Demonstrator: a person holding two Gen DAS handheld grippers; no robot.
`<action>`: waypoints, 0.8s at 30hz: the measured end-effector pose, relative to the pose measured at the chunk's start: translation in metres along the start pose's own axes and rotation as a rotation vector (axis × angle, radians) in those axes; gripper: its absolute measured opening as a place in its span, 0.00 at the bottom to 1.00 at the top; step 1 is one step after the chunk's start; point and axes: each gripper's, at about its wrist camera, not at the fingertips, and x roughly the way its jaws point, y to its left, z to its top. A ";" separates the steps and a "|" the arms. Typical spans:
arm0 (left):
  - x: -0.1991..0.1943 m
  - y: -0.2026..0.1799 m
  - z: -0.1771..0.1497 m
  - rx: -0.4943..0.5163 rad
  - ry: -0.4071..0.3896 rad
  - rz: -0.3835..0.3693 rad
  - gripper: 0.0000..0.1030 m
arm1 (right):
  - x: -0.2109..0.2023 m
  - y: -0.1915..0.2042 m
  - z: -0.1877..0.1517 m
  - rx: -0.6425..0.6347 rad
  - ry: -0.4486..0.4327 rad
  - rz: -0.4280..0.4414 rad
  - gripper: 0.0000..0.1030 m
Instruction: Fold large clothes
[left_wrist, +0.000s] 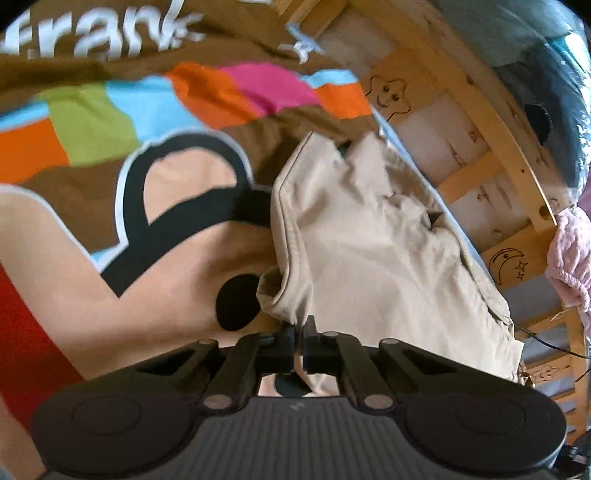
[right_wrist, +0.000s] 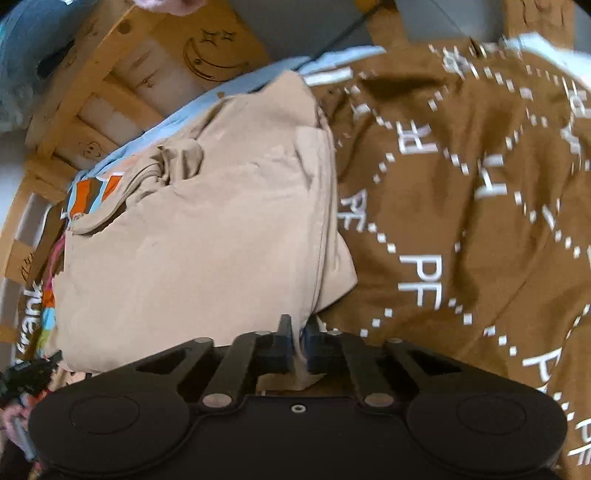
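A beige garment (left_wrist: 373, 254) lies crumpled and partly folded on a brown printed bedspread (left_wrist: 110, 110). My left gripper (left_wrist: 298, 326) is shut on an edge of the garment, with cloth pinched between its fingers. The garment also shows in the right wrist view (right_wrist: 207, 236), spread over the brown cover with white PF lettering (right_wrist: 461, 206). My right gripper (right_wrist: 297, 325) is shut on another edge of the same garment, cloth running between its fingers. Both grippers hold the cloth close above the bed.
A wooden bed rail with moon and star drawings (left_wrist: 506, 266) runs along the far side, seen too in the right wrist view (right_wrist: 210, 51). A pink cloth (left_wrist: 569, 266) hangs on the rail. A dark plastic-wrapped bundle (left_wrist: 546, 74) lies beyond it.
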 end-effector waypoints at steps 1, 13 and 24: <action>-0.008 -0.004 0.001 0.010 -0.007 -0.001 0.01 | -0.008 0.008 0.000 -0.052 -0.008 -0.005 0.02; -0.032 0.008 -0.026 0.017 0.082 0.061 0.02 | -0.045 0.022 -0.034 -0.217 0.093 -0.088 0.03; -0.071 -0.043 -0.042 0.232 -0.122 0.264 0.75 | -0.065 0.046 -0.020 -0.327 -0.297 -0.191 0.44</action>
